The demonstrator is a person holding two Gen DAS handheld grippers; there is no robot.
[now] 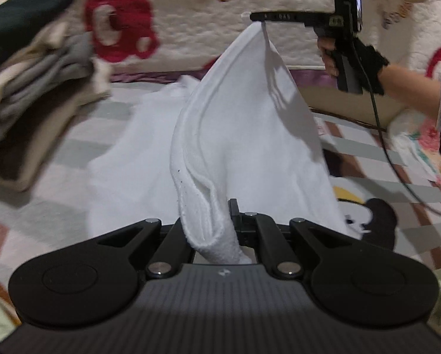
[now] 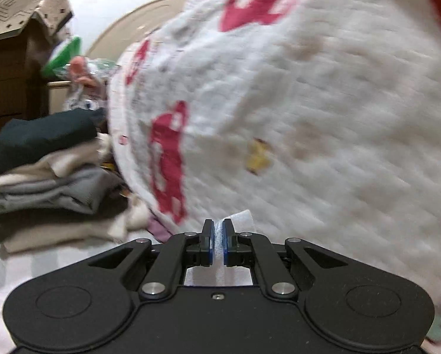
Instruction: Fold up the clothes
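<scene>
A white garment (image 1: 244,135) hangs lifted off the bed between both grippers. My left gripper (image 1: 220,224) is shut on a rolled hem of it; the cloth drapes over the jaws and hides the left finger. In the left wrist view my right gripper (image 1: 257,17) is raised at the upper right, pinching the garment's top corner, with a gloved hand (image 1: 356,62) on its handle. Through the right wrist camera, the right gripper (image 2: 218,237) has its blue pads closed on a thin white strip of the garment (image 2: 239,216).
A stack of folded clothes (image 1: 28,67) (image 2: 52,177), dark piece on top, sits at the left on the striped bed cover (image 1: 73,147). A white quilt with red figures (image 2: 309,103) is bunched up behind. A brown dresser (image 2: 8,67) stands far left.
</scene>
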